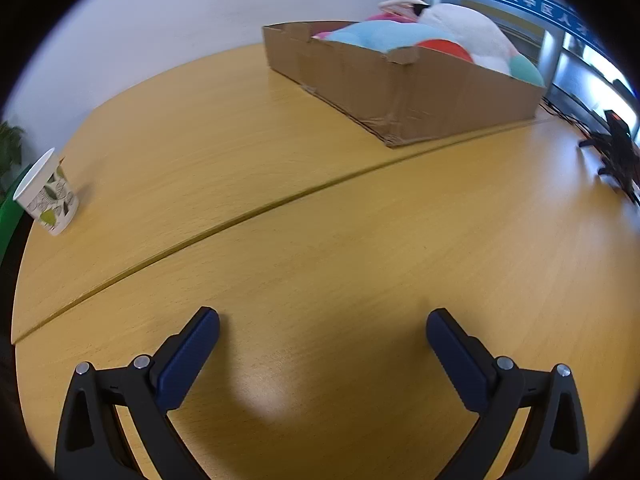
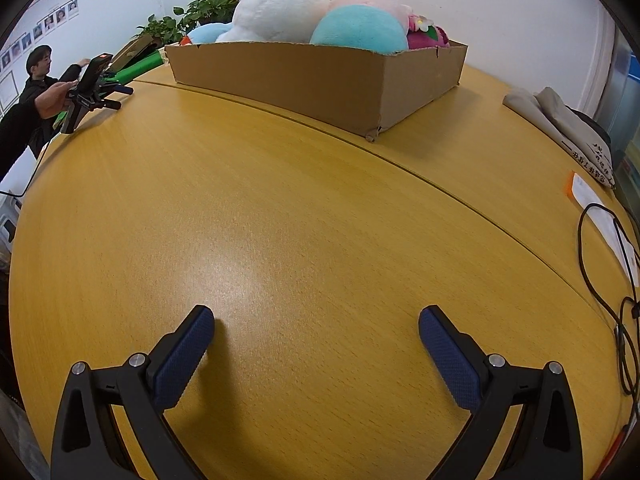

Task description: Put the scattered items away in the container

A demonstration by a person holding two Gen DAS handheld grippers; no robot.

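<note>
A shallow cardboard box (image 1: 400,88) sits at the far side of the wooden table, filled with several plush toys (image 1: 420,34) in blue, white, red and pink. It also shows in the right wrist view (image 2: 320,80), with the plush toys (image 2: 320,16) heaped above its rim. My left gripper (image 1: 322,318) is open and empty, low over bare table well short of the box. My right gripper (image 2: 316,316) is open and empty, also low over bare table in front of the box.
A paper cup (image 1: 50,196) with a leaf print stands at the table's left edge. A black tripod (image 1: 616,152) stands at the right. In the right view, folded cloth (image 2: 568,128), papers and black cables (image 2: 616,272) lie at the right edge; a person (image 2: 36,96) handles a device at far left.
</note>
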